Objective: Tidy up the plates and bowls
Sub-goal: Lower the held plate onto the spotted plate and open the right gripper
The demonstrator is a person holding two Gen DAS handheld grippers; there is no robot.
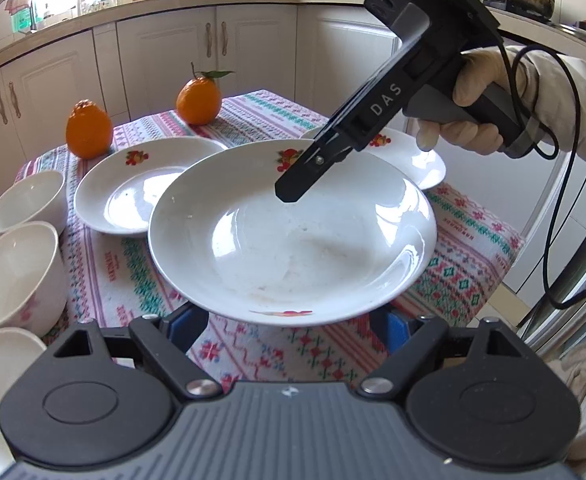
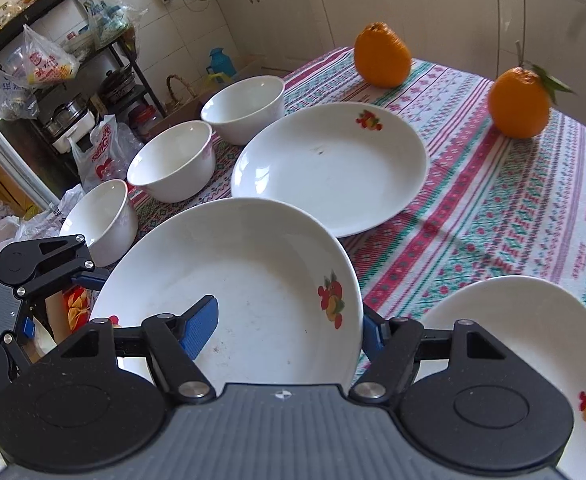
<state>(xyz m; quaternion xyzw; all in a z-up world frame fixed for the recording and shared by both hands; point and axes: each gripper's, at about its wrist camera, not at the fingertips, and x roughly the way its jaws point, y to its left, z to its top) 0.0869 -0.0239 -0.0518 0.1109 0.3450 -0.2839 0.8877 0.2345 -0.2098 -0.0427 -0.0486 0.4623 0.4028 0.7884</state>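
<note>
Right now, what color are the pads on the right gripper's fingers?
Blue ribbed pads, clearest in the right wrist view.

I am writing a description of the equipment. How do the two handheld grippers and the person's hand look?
The right gripper is black with a grey handle, white letters "DAS", and a black cable looping from its rear. A hand in a cream glove with a pale sleeve grips it. The left gripper has a ribbed grey body and black linkage arms with silver pivots. Both carry blue finger pads.
</note>
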